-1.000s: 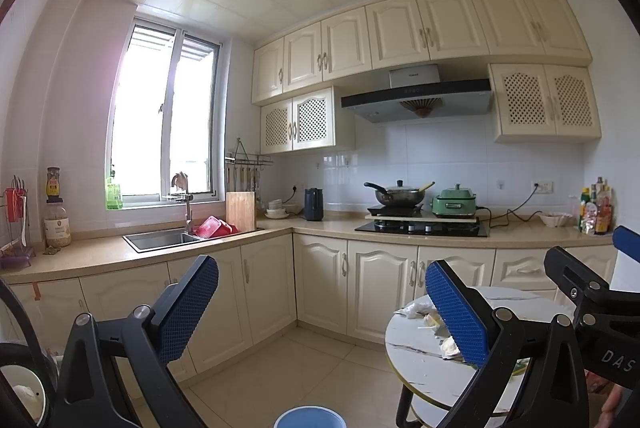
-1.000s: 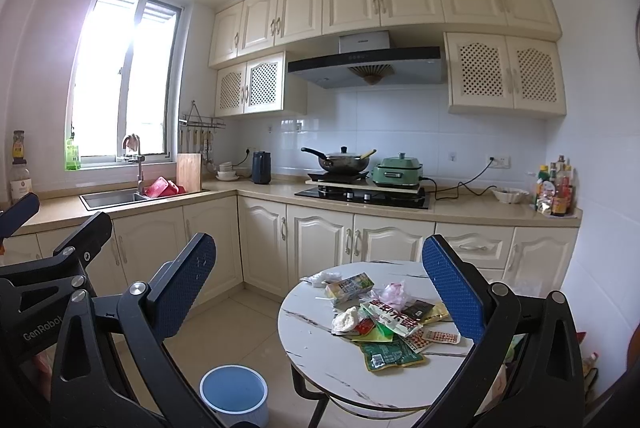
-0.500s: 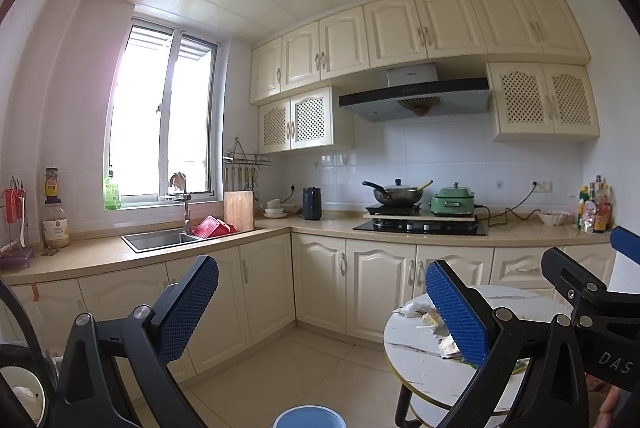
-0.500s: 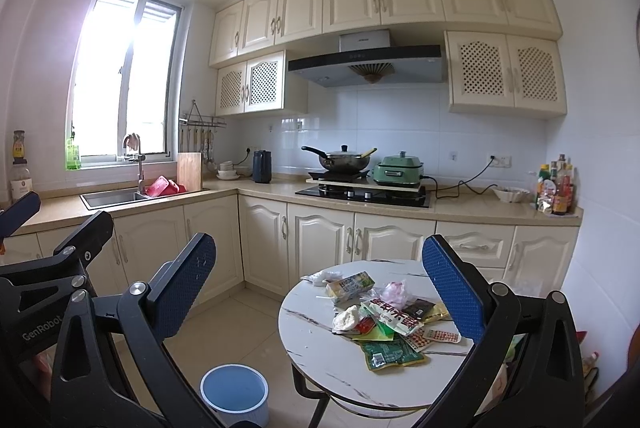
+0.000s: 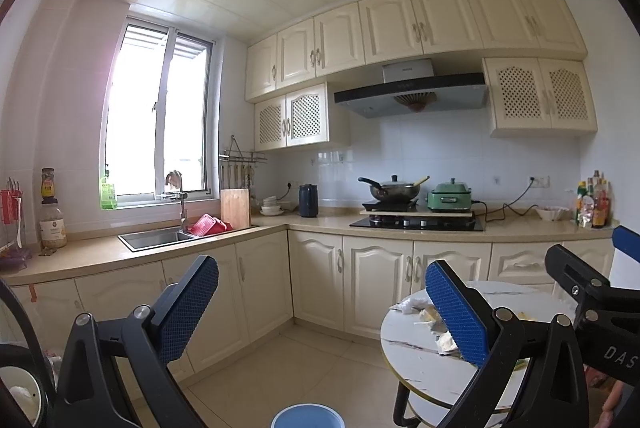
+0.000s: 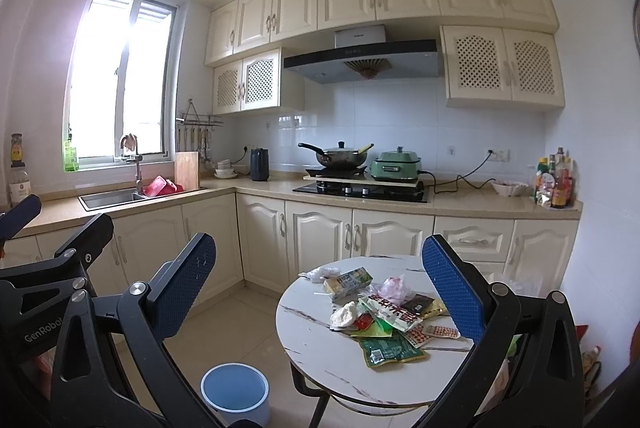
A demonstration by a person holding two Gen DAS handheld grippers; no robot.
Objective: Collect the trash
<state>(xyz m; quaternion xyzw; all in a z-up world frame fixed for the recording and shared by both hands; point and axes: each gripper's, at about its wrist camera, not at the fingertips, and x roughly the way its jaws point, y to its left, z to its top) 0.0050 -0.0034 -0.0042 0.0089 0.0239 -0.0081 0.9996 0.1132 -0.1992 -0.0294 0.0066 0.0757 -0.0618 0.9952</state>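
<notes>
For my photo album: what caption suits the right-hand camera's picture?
Open right gripper facing wrappers on a round table, blue bin below.

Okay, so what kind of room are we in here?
A home kitchen, most likely. A wok sits on the stove under a range hood, a sink is set in the counter by the window, and a small round table holds a pile of snack wrappers.

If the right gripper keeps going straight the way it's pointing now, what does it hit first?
Probably nothing close. The open right gripper points level across the room, above the trash pile on the round table. First in line looks like the lower cabinets under the hob, though depth is unclear.
</notes>
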